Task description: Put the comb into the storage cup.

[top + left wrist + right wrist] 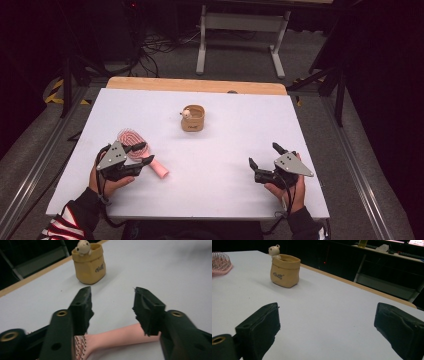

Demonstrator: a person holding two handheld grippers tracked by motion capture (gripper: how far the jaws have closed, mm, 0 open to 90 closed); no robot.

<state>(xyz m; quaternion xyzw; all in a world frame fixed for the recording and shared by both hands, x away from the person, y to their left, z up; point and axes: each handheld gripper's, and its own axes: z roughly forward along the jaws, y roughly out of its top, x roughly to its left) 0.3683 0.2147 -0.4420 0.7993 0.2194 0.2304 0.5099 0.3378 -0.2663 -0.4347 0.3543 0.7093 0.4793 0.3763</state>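
A pink hairbrush (131, 139) lies on the white table (225, 195) at the left, its handle pointing toward the front. My left gripper (145, 152) hovers just over that handle. In the left gripper view its jaws stand apart (112, 300), and the pink handle (115, 336) runs across beneath them with the pads not pressing on it. A tan pot with a small bear figure on its rim (192, 119) stands at mid-table, beyond both grippers. My right gripper (264, 154) rests at the front right, wide open (327, 315) with nothing between its fingers. The pot (285, 270) and the brush head (220, 263) lie ahead of it.
The table's far edge is a bare wooden strip (195, 85). Behind it a white desk frame (242, 35) stands on a grey floor. Bare white surface lies between the two grippers and around the pot.
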